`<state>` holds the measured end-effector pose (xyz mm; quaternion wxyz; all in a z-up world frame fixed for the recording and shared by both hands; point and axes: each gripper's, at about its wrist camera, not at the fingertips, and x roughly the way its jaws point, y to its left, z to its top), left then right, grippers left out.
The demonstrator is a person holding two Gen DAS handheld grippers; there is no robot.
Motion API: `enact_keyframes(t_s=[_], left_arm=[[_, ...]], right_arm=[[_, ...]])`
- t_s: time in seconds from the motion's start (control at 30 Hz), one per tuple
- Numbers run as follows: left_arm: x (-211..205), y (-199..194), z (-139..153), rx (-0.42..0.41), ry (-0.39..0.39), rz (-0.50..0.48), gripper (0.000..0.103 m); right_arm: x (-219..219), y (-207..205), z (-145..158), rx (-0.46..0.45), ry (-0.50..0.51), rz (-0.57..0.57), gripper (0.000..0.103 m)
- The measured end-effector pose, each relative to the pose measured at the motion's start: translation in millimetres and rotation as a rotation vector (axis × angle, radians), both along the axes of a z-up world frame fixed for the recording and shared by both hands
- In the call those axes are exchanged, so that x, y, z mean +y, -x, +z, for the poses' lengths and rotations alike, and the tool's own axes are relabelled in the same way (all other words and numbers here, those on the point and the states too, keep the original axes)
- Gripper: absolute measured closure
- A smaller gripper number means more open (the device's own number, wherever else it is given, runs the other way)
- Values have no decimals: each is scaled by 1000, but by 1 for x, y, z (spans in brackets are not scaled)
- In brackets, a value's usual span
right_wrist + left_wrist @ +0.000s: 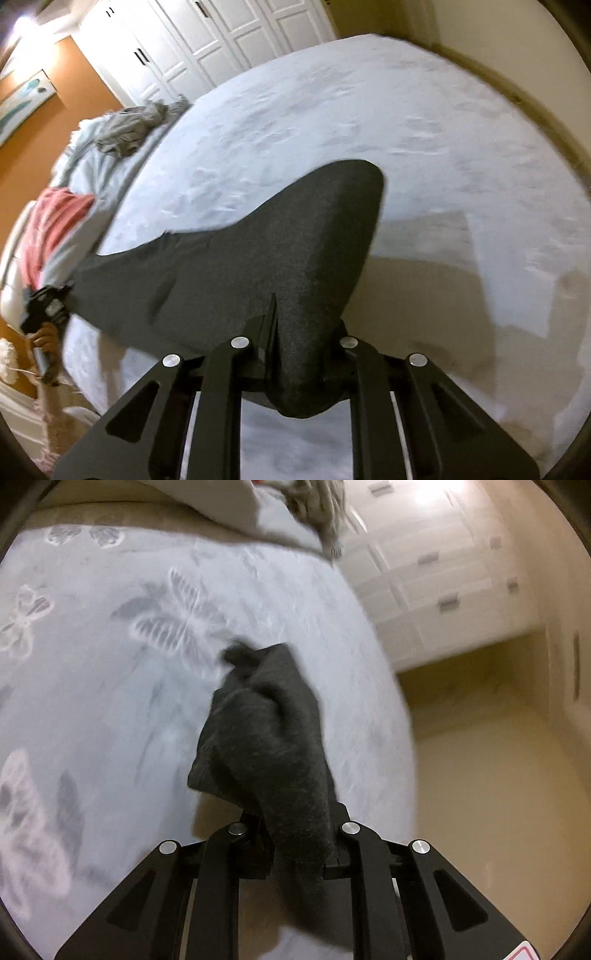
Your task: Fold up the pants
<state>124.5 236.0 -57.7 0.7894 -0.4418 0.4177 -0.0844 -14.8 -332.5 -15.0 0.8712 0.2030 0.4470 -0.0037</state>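
The pants (pixel 288 251) are dark grey knit cloth, held up over a pale bed (pixel 369 110). My right gripper (pixel 295 354) is shut on one edge of them; the cloth stretches left to my left gripper (pixel 46 302), seen small at the left edge with a hand under it. In the left wrist view my left gripper (pixel 295 834) is shut on a bunched part of the pants (pixel 266 731), which hangs over the fingers and hides the tips. The view is blurred.
The bedspread (pixel 110 664) is pale with a butterfly pattern. A grey garment pile (pixel 129 129) and a pink cloth (pixel 51 221) lie on a pale blue sheet toward the bed's head. White wardrobe doors (pixel 221 37) stand behind. Beige floor (pixel 498 794) lies beside the bed.
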Motion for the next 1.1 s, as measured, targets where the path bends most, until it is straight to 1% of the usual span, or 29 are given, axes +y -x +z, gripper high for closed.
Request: enact_keyframes(t_s=[0.03,0.07,0.1,0.13,0.17,0.2,0.23,0.27,0.3,0.33,0.37,0.4,0.47,0.5,0.53,0.57,0.6,0.67,0.7,0.77,0.8,0.83,0.87,0.93,0.97,1.0,1.03,1.07,1.1], left_arm=[[-5,2,-9,48,-12,-24,90],[-13,3,-24,122,-35,-49,90],[-17,5,-35,175,-70,-43,90],[-16,5,-42,207,-92,-38,90],[-17,7,-51,235,-101,-29,89],[-15,10,-53,236,-86,-21,89],[-14,10,-51,228,-69,-17,89],[-14,11,-47,216,-64,-15,89],[-17,12,-44,207,-68,-12,89],[-19,14,-41,202,-79,-7,89],[-19,19,-39,198,-92,-4,89],[-24,17,-36,197,-117,2,89],[-33,13,-34,205,-161,19,89],[-32,12,-33,210,-169,26,89],[-31,18,-33,212,-173,36,89],[-31,19,-34,214,-174,44,88],[-28,20,-34,216,-174,49,88],[-24,14,-37,219,-169,52,88],[-21,16,-39,220,-168,48,88],[-19,13,-43,224,-165,34,88],[-17,10,-45,224,-158,27,88],[-14,11,-45,221,-146,17,88],[-13,11,-46,220,-138,11,88],[-8,11,-48,217,-111,-6,87],[-7,12,-49,219,-102,-12,87],[-7,12,-50,221,-100,-15,87],[-7,12,-51,222,-102,-18,87],[-8,11,-51,225,-108,-18,87],[-9,11,-51,228,-112,-15,87]], right_arm=[[-10,6,-8,32,0,-11,87],[-23,11,-24,89,-13,-35,86],[-33,13,-47,177,-13,-51,83],[-35,13,-65,259,13,-44,80],[-35,16,-74,272,43,-33,76],[-35,19,-68,252,54,-45,61],[-38,24,-52,221,120,-99,49],[-38,29,-41,186,168,-144,44],[-34,39,-15,90,267,-212,44],[-26,41,-2,30,306,-208,40],[-8,40,13,-51,327,-153,36],[7,37,17,-83,312,-99,29],[44,22,12,-93,251,23,30],[71,8,1,-67,209,107,34],[92,-1,-9,-44,184,166,43],[111,-12,-18,-19,175,216,45],[134,-26,-30,12,192,265,45],[154,-47,-44,46,211,287,45],[160,-59,-53,68,195,287,45],[164,-78,-71,107,167,272,61],[166,-83,-78,130,173,261,75],[166,-87,-78,123,188,244,96],[168,-86,-72,117,179,233,96],[161,-79,-40,34,129,204,97],[160,-75,-24,-28,128,204,97],[162,-75,-15,-65,136,210,97],[164,-77,-13,-82,136,215,97],[169,-83,-20,-74,140,221,96],[178,-95,-42,-11,164,250,92]])
